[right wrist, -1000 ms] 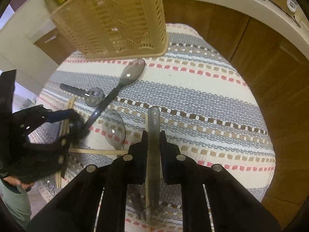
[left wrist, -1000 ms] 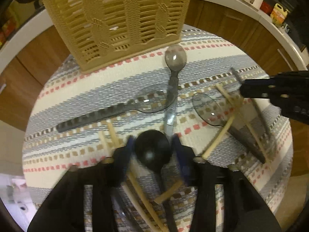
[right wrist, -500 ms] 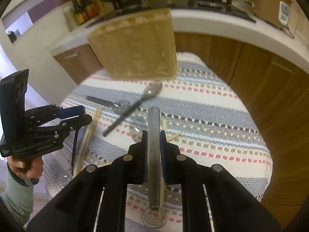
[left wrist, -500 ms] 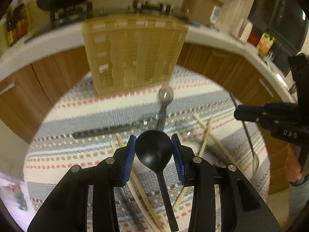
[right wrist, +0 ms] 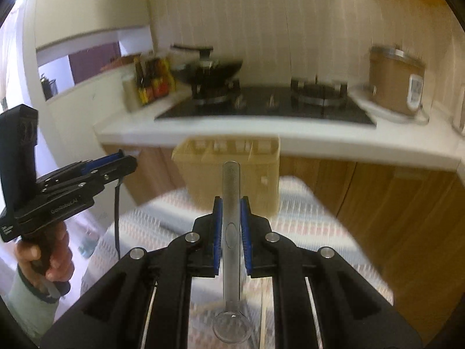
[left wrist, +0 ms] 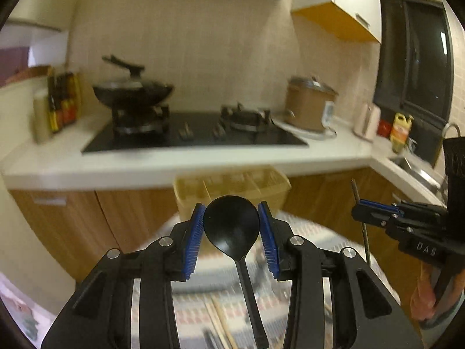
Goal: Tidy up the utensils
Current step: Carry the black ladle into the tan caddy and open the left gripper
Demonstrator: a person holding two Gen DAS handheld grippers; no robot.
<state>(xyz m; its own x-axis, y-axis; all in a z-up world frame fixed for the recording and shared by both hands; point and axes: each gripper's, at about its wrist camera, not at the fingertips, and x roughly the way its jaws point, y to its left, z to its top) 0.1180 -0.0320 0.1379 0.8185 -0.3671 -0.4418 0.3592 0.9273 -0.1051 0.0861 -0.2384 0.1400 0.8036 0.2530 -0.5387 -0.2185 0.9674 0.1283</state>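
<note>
The small bench under a striped woven cloth (left wrist: pixel 305 229) is sitting close in front of the wooden kitchen cabinets, and its far edge is carrying a beige slatted utensil basket (left wrist: pixel 232 184) whose open, divided top is facing up just below the lip of the white kitchen counter (left wrist: pixel 87 168). The air above the basket's rim is looking free in both views; the counter's overhang is the nearest edge behind it. To the right of the cloth the bench is dropping off beside the cabinet doors.

The left gripper (left wrist: pixel 231 229) is holding a black plastic spoon (left wrist: pixel 231 226) by its bowl, the blue pads (left wrist: pixel 193 241) pressing on the bowl's two sides with the jaws partly apart, the handle trailing down and back toward the camera. The spoon is raised clear of the cloth, its bowl in line with the basket.

The right gripper (right wrist: pixel 231 229) is clamping the handle of a clear plastic spoon (right wrist: pixel 231 232), the jaws nearly together on it; the handle's tip is pointing up toward the basket and the round bowl is hanging low, near the camera. It too is off the cloth.

Wooden chopsticks (left wrist: pixel 218 322) are lying on the cloth beneath the left gripper, blurred.
</note>
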